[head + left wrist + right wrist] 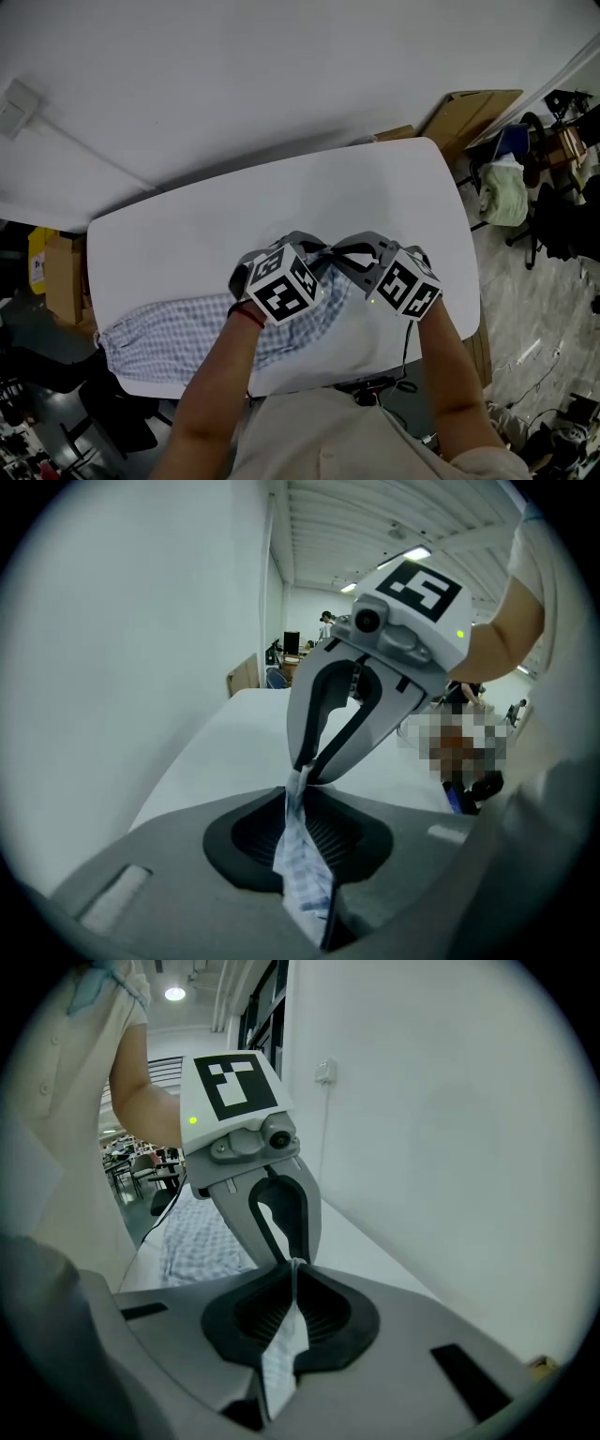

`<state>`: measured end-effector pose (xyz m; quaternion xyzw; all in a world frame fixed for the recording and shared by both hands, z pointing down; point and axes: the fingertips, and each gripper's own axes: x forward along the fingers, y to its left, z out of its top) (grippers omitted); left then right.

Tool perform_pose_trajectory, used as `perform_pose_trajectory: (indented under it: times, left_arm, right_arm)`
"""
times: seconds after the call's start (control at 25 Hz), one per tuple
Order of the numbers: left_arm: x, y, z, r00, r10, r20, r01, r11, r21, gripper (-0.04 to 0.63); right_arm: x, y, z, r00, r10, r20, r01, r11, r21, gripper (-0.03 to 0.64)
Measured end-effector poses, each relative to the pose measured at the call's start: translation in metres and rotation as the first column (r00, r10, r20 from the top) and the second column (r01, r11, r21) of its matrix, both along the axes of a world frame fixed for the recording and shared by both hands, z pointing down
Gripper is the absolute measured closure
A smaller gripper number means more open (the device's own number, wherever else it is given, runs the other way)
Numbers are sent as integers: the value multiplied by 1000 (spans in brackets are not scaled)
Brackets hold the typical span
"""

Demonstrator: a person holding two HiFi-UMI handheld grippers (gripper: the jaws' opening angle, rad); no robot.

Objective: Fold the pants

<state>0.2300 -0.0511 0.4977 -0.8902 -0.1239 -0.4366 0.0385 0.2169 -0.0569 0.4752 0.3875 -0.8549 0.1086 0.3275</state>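
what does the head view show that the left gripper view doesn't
Only the head view: the whole white table, the checked pants spread toward the picture's left, and a cardboard box beyond the table. Only the left gripper view: the left gripper shut on a bunched strip of the pants, with the right gripper opposite it pinching the same strip. Both: the two grippers close together, the pants and the table.
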Motion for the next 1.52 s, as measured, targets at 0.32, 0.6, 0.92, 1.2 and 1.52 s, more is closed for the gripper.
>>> perform_pose_trajectory:
  times: [0.32,0.6,0.92,1.2,1.52]
  left_arm:
    - [-6,2,-3,998,40,38,-46,986,162,564]
    - [-42,29,-19,974,227,-14,-214,937,277,574]
    - [-86,52,-29,957,276,-86,-254,945,206,574]
    - [-119,59,-21,982,163,-96,-157,985,68,574]
    - [-162,44,-11,991,-59,-121,52,997,-61,574]
  right_arm:
    - [-4,0,0,1000,2,18,-2,1000,-14,586]
    - [-7,26,-1,989,-139,46,142,987,-74,356]
    - [-24,50,36,883,-417,-216,399,909,-123,342]
    - [-30,41,54,704,-642,-304,583,767,-268,350]
    - [-46,23,82,910,-391,138,413,821,-395,414]
